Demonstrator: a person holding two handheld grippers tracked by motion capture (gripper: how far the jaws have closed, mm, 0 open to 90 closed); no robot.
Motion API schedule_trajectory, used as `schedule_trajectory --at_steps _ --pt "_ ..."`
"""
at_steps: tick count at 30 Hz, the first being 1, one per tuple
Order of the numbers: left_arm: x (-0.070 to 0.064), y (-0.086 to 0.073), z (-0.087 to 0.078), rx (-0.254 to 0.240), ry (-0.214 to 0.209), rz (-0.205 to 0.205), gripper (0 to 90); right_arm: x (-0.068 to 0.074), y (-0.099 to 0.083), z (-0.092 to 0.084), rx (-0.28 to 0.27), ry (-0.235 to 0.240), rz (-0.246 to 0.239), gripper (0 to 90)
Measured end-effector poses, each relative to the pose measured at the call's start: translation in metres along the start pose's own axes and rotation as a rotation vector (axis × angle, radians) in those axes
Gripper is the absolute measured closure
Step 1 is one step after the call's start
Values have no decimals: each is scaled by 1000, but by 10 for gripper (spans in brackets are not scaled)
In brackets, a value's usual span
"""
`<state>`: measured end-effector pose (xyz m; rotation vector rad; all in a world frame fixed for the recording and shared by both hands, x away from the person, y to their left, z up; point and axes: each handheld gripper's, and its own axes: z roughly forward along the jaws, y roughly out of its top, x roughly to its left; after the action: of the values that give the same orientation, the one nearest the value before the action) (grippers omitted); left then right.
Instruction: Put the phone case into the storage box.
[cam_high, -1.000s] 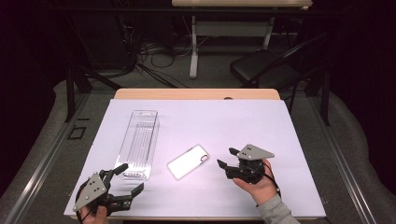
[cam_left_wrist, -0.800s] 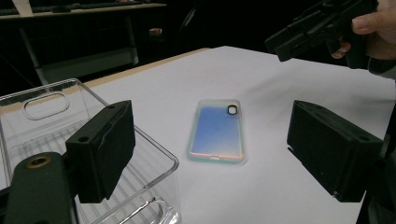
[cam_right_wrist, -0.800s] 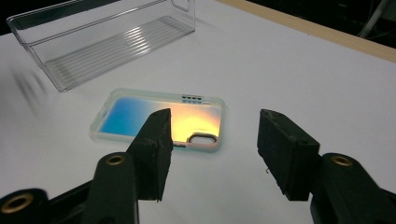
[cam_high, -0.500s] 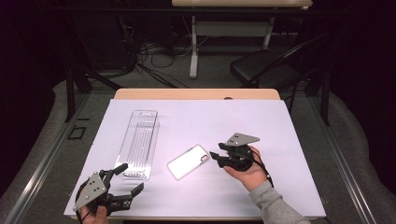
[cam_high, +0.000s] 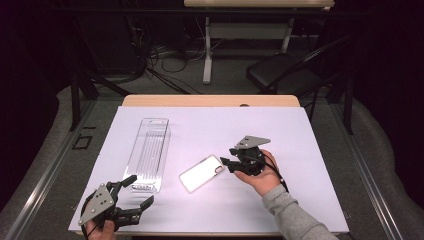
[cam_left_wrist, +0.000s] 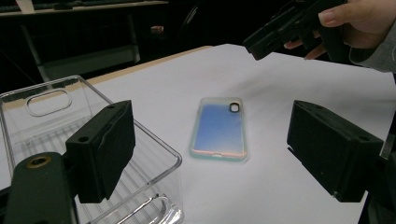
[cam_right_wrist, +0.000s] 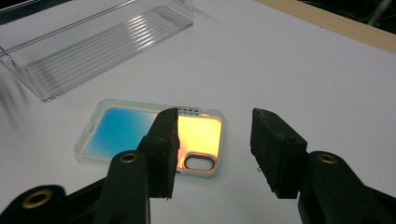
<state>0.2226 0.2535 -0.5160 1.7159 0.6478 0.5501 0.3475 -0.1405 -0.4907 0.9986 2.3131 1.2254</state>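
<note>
Your right claw (cam_high: 226, 162) has slid from 3 o'clock up to the iridescent translucent phone case (cam_high: 202, 172) lying mid-surface, jaws narrowing yet gripping nothing: pickup imminent; left claw (cam_high: 136, 192) wide, empty.

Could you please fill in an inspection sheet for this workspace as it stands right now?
Surface: white sheet over a wooden table, flat.
Job's things: phone case lying flat; clear plastic tray beside it, apart.
Clutter: nothing seen.
Grippers: right tongs at the case's camera end, jaws just been closing, nothing pressed between them; left tongs open near the tray's near end.
Cables: a black cable trails from the right tongs; more on the floor.
Surroundings: dark room, chair, desk legs.
</note>
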Motion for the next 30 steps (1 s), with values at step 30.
schedule_trajectory --at_steps 30 --pt "0 -1 1 6 3 -7 157 -3 11 28 107 -29 8 531"
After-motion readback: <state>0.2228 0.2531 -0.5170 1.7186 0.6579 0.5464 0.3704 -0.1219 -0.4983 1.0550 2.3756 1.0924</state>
